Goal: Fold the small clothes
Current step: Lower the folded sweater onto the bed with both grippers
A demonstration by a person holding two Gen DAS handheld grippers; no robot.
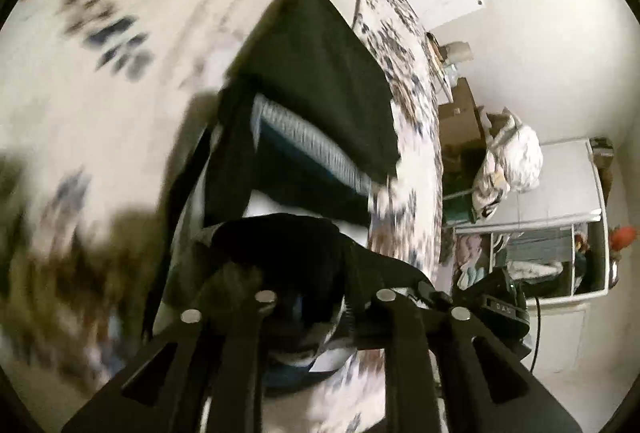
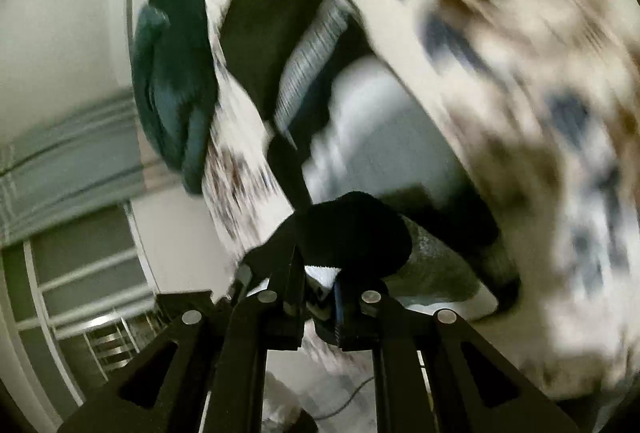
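A small black garment [image 1: 316,81] with a grey ribbed band [image 1: 308,141] and white panels lies on the floral bedsheet [image 1: 100,81]. My left gripper [image 1: 308,297] is shut on a bunched black edge of the garment [image 1: 280,245], lifting it off the bed. In the right wrist view the same garment [image 2: 288,5] stretches away, its grey band [image 2: 316,45] showing. My right gripper [image 2: 320,297] is shut on another bunched black edge [image 2: 356,233]. Both views are motion-blurred.
A dark teal cushion [image 2: 172,73] lies on the bed beyond the garment. Past the bed's right edge stand cardboard boxes [image 1: 460,121], a white bundle [image 1: 508,161] and a white shelf unit [image 1: 560,225]. A grey wardrobe [image 2: 60,233] stands at the left.
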